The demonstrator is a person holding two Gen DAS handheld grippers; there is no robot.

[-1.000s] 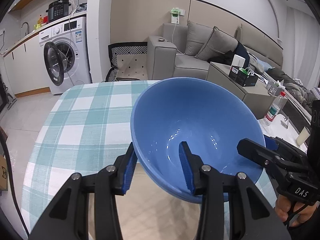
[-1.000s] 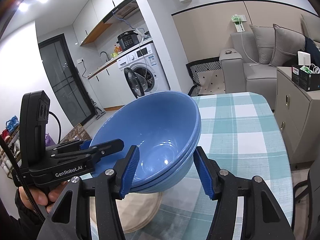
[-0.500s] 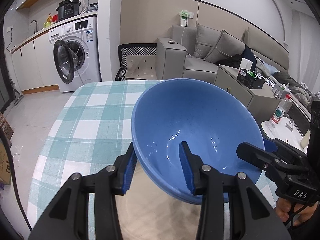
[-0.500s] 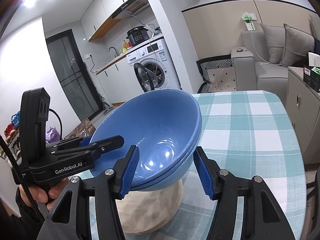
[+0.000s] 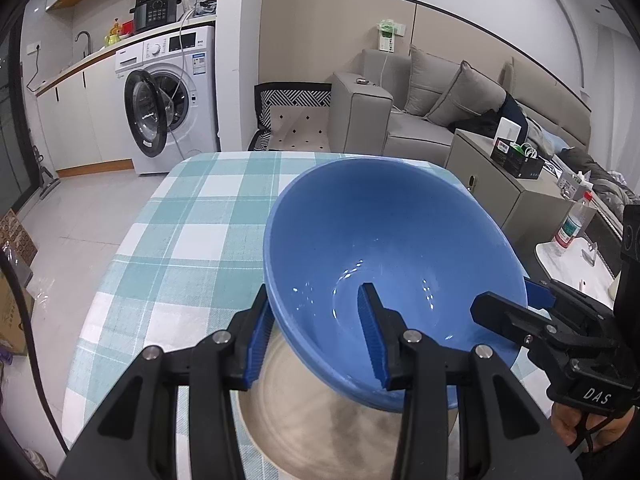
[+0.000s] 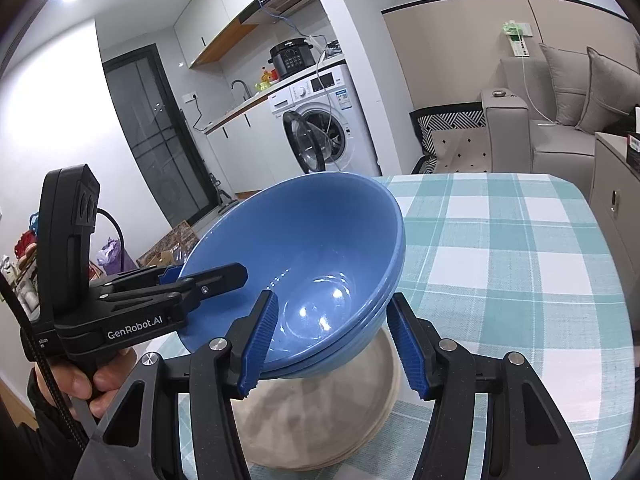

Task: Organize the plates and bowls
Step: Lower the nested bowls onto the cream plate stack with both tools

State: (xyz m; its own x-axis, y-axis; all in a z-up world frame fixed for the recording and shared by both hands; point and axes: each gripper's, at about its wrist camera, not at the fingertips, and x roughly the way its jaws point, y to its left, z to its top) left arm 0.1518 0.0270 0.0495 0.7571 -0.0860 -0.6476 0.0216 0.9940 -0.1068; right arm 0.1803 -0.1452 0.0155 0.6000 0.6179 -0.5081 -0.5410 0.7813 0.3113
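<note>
Each gripper's blue ribbed jaws straddle opposite walls of the nested stack of glossy blue bowls: the left gripper looks clamped on its side of the rim, while the right gripper may be gripping or only cradling; I cannot tell. The stack hangs tilted just above the beige round plates on the teal-checked tablecloth. The step looks like stacking bowls onto plates; next, level, lower, then release.

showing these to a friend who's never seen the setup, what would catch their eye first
The stack of blue bowls fills the middle of both views, tilted, gripped at opposite rims by the left hand-held gripper and the right hand-held gripper. Below it lies a beige plate on the teal checked tablecloth.
</note>
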